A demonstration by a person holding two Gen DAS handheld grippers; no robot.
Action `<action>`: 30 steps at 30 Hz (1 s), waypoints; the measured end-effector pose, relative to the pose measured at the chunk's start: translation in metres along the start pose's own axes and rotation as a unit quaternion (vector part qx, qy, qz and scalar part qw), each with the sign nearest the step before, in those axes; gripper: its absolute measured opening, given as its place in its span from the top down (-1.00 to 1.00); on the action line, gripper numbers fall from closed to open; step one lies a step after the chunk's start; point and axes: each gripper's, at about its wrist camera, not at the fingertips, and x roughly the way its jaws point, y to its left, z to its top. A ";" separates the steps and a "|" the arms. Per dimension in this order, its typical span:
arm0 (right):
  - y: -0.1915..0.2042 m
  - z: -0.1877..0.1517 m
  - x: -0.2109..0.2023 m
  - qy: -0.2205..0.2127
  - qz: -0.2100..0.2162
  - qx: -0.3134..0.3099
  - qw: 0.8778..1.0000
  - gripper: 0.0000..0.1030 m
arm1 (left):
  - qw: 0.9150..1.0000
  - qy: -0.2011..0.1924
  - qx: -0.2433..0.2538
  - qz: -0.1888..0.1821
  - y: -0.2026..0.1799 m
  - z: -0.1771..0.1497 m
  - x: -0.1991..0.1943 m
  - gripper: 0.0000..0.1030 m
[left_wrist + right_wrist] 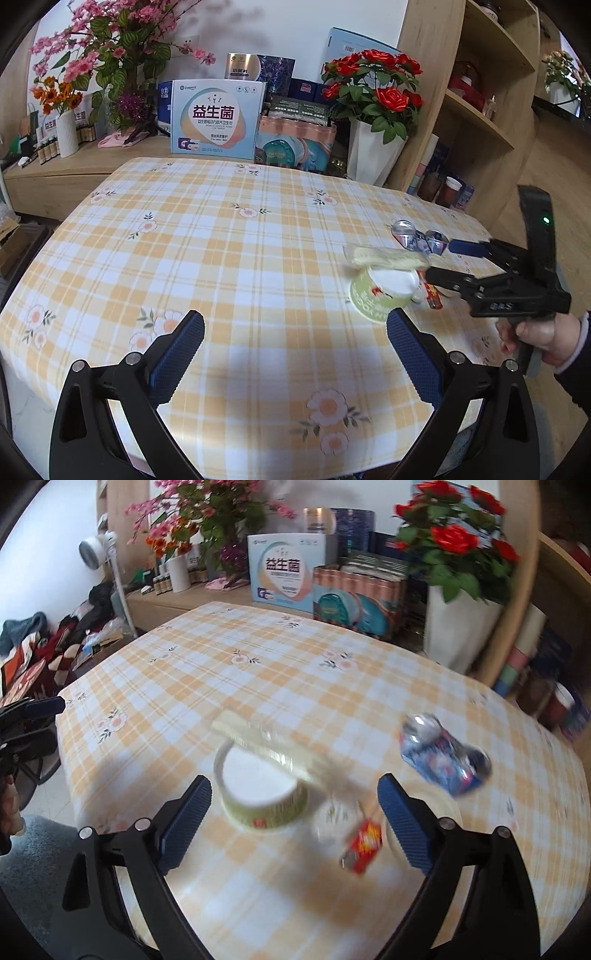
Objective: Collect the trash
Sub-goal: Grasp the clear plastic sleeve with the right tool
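Apparently right claw [293, 812] stood wide, empty, paper cup [260, 790] at twelve o'clock, framed for pickup; left claw [295, 354] wide, idle over desk [229, 258].

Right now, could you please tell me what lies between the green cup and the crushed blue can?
In the right wrist view, only bare checked tablecloth lies between the green cup and the crushed blue can.

My left gripper [295, 354] is wide open over the checked table [229, 258], with nothing in it. A green cup [380, 291] sits on the right side with a pale wrapper [384, 256] lying across its top. A crushed can [421, 238] lies behind it. My right gripper [439, 262] is open, beside the cup.
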 end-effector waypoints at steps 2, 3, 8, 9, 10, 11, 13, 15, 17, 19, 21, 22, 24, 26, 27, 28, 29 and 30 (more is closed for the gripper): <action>0.001 0.010 0.013 0.005 0.006 -0.013 1.000 -0.71 | 1.000 0.002 -0.003 -0.004 0.003 0.002 0.006 -0.88; 0.003 0.015 0.021 0.011 0.013 -0.023 1.000 -0.68 | 1.000 0.004 -0.005 -0.005 0.006 0.003 0.010 -0.88; 0.011 0.020 0.049 0.043 0.027 -0.052 0.997 -0.51 | 1.000 0.013 -0.010 -0.008 0.012 0.001 0.022 -0.87; 0.010 0.020 0.051 0.042 0.036 -0.046 0.997 -0.49 | 1.000 0.014 -0.011 -0.008 0.012 0.001 0.024 -0.87; 0.008 0.020 0.052 0.044 0.044 -0.038 0.997 -0.39 | 1.000 0.016 -0.011 -0.010 0.012 0.000 0.025 -0.87; 0.007 0.019 0.051 0.044 0.052 -0.033 0.997 -0.15 | 1.000 0.017 -0.010 -0.010 0.012 0.000 0.026 -0.87; 0.006 0.016 0.051 0.052 0.058 -0.027 0.997 0.11 | 1.000 0.020 -0.008 -0.009 0.011 -0.001 0.028 -0.87; 0.006 0.011 0.048 0.050 0.062 -0.024 0.997 0.18 | 1.000 0.024 -0.006 -0.010 0.009 -0.002 0.029 -0.87; 0.003 0.007 0.045 0.051 0.067 -0.015 0.996 0.36 | 1.000 0.027 -0.003 -0.011 0.006 -0.002 0.029 -0.87; -0.001 0.002 0.039 0.047 0.067 0.000 0.997 0.57 | 1.000 0.028 0.004 -0.011 0.000 -0.001 0.029 -0.87; -0.005 -0.003 0.031 0.040 0.068 0.012 0.997 0.66 | 0.999 0.028 0.014 -0.012 -0.008 0.000 0.029 -0.87; -0.007 -0.005 0.026 0.035 0.067 0.018 0.997 0.67 | 0.999 0.029 0.017 -0.014 -0.011 0.000 0.030 -0.87; -0.012 -0.010 0.016 0.026 0.065 0.031 0.997 0.67 | 0.999 0.031 0.023 -0.017 -0.020 0.001 0.032 -0.87; -0.020 -0.016 0.005 0.018 0.059 0.045 0.997 0.67 | 0.999 0.034 0.032 -0.024 -0.033 0.003 0.036 -0.87; -0.023 -0.018 0.001 0.016 0.058 0.050 0.997 0.67 | 0.998 0.036 0.036 -0.027 -0.038 0.003 0.038 -0.87; -0.027 -0.022 -0.004 0.014 0.056 0.058 0.997 0.67 | 0.998 0.039 0.041 -0.031 -0.046 0.004 0.041 -0.87; -0.030 -0.025 -0.007 0.012 0.055 0.063 0.996 0.67 | 0.997 0.043 0.046 -0.036 -0.054 0.005 0.045 -0.87; -0.035 -0.030 -0.012 0.010 0.052 0.071 0.996 0.67 | 0.997 0.047 0.050 -0.039 -0.060 0.005 0.048 -0.87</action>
